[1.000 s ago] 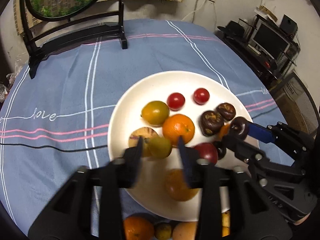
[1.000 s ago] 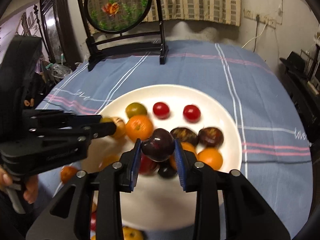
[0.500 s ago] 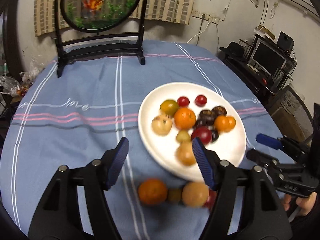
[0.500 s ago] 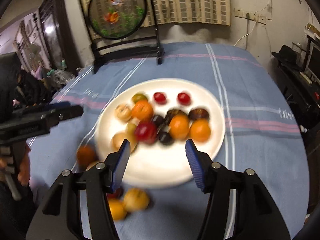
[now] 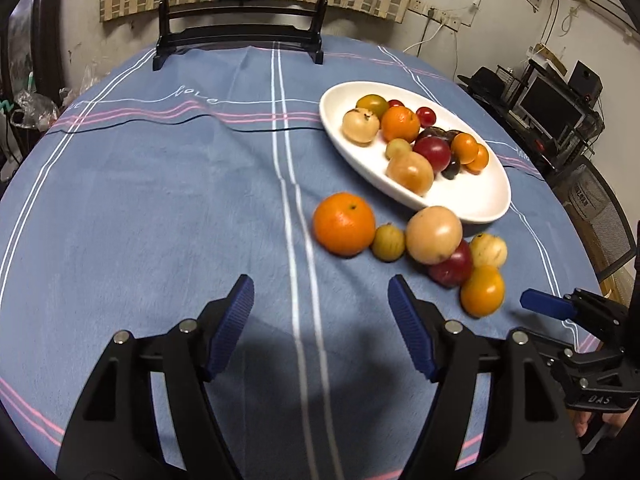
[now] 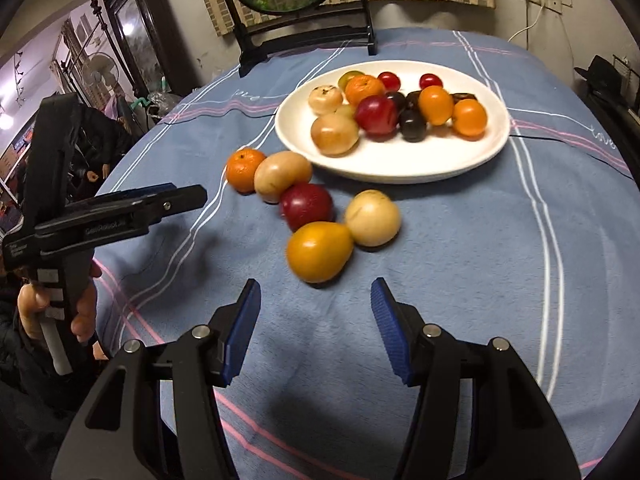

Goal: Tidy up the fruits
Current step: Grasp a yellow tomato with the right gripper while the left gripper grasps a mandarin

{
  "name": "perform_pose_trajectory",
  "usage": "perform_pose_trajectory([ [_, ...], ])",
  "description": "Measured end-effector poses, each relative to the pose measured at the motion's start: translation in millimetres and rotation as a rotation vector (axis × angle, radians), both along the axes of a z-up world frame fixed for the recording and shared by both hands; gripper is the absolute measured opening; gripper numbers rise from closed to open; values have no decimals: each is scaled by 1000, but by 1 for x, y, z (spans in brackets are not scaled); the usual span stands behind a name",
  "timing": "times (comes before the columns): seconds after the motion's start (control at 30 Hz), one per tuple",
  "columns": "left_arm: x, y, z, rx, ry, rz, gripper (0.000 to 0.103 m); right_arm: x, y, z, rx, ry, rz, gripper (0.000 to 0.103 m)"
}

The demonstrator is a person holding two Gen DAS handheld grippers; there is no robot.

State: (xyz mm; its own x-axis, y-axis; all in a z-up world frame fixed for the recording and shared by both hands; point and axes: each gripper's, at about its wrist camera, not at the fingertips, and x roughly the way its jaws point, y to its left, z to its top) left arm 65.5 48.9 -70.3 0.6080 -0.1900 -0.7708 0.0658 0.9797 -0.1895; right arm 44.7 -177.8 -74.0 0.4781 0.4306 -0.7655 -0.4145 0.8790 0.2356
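The round bench under its blue striped cloth (image 5: 160, 200) carries a white oval ceramic plate (image 5: 476, 204), well ahead of both sets of fingers, already holding a dozen or so oranges, plums, cherry tomatoes and pale yellow fruits. A loose cluster of fruit lies on the cloth between the plate and the fingers: a large round orange (image 5: 344, 224), a pale tan round fruit (image 5: 434, 234), a dark red plum (image 6: 306, 206), a smooth yellow-orange fruit (image 6: 318, 252) and a small greenish-yellow fruit (image 5: 388, 242).

The left gripper (image 5: 320, 328) has its fingers apart and widening, nothing between them. The right gripper (image 6: 316, 328) also stands apart and empty, the yellow-orange fruit just ahead of it.

To do the next pick well, I judge each gripper should take the nearest fruit of the cluster, straddle its widest part, and close gently, since round fruits touching one another roll when nudged.

A second ago both grippers were over the plate, the right clamped on a dark plum and the left about a small green fruit; both now sit back, empty.
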Motion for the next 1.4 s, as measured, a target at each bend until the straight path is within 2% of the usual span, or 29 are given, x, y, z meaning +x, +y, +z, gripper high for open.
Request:
perform_pose_trajectory([
  [0.27, -9, 13, 6, -24, -26, 6, 71, 19, 19, -11, -32, -7, -24, 58],
  [0.3, -8, 12, 7, -21, -30, 0, 71, 21, 21, -13, -41, -6, -29, 56],
  [0.37, -5, 10, 8, -14, -35, -10, 71, 27, 21, -17, -55, -11, -45, 42],
  [0.4, -1, 7, 8, -4, -37, -18, 71, 28, 19, -18, -48, -16, -50, 40],
  [0.57, 26, -6, -2, 58, -3, -60, 71, 14, 5, -12, -11, -2, -31, 40],
  [0.7, 44, -14, -15, 76, 43, -91, 71, 3, -8, -11, -4, 8, -32, 40],
  [0.8, 54, -21, -21, 97, 45, -108, 63, 1, -13, -12, 8, 15, -32, 40],
  [0.93, 66, -24, -23, 90, 19, -129, 62, 3, -15, -15, 41, 28, -26, 40],
  [1.03, 77, -18, -27, 37, 36, -117, 62, 5, -17, -18, 53, 44, -26, 41],
  [1.1, 78, -20, -27, 49, 31, -117, 61, 5, -17, -19, 57, 47, -29, 41],
  [1.23, 71, -29, -26, 89, 7, -136, 46, 6, -13, -20, 37, 36, -27, 41],
  [1.4, 72, -27, -27, 63, 17, -141, 45, 8, -2, -21, -22, 25, -20, 41],
])
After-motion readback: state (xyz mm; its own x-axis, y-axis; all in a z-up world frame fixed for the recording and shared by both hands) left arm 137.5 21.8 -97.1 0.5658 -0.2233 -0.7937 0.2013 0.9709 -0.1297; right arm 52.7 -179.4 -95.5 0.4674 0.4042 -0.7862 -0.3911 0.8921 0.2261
